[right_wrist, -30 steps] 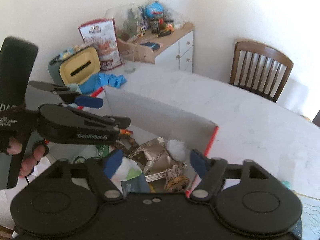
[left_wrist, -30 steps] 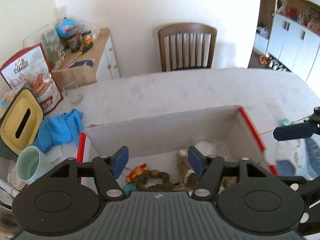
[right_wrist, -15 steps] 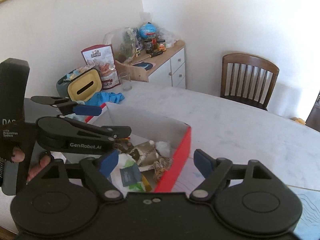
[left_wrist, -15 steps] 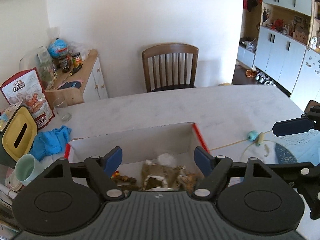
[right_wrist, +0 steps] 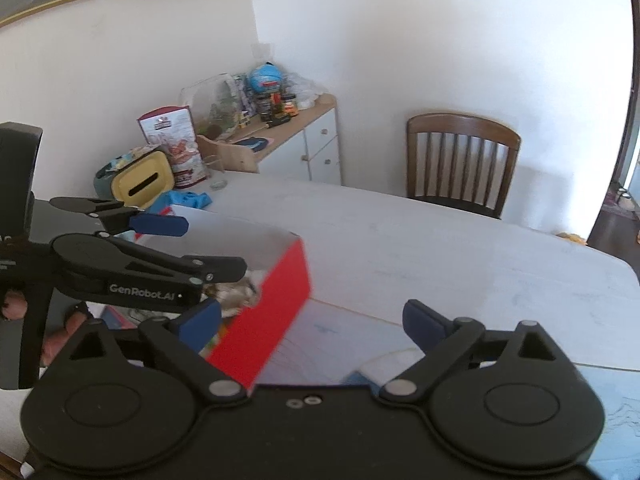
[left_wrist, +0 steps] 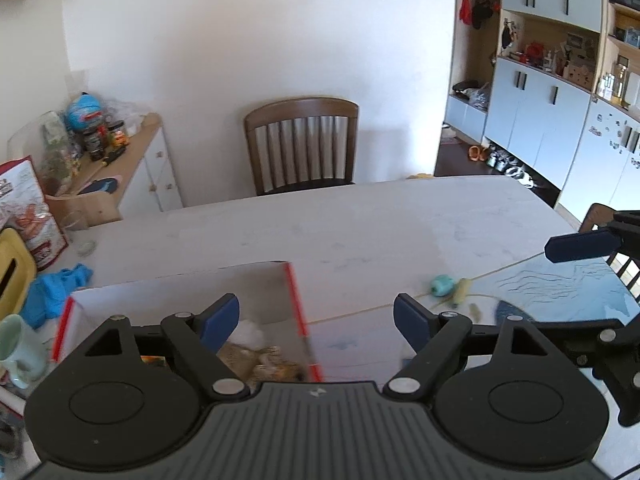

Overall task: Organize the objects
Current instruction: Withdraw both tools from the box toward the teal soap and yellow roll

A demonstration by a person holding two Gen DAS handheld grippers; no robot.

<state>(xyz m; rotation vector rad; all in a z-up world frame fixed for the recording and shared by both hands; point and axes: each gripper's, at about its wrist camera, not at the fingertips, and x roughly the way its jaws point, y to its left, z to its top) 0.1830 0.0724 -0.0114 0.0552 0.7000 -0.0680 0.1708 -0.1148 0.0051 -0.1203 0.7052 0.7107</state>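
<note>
Teal and yellow, two small loose pieces (left_wrist: pixel 448 287) are seen on the surface just ahead and right of the left gripper (left_wrist: pixel 316 316), beyond the red-edged box (left_wrist: pixel 296 304). Both the left and right gripper (right_wrist: pixel 312 322) are held with fingers spread, empty; the right is judged nearer.

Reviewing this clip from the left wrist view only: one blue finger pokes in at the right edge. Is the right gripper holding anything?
Observer: No. The right gripper has its jaws wide apart with nothing between them.
Operator: Where is the left gripper relative to the box?
Observer: The left gripper hangs above the open top of the box, jaws apart and empty.
Operator: I see only red edges on it.
Observer: Its outer end wall is solid red.
</note>
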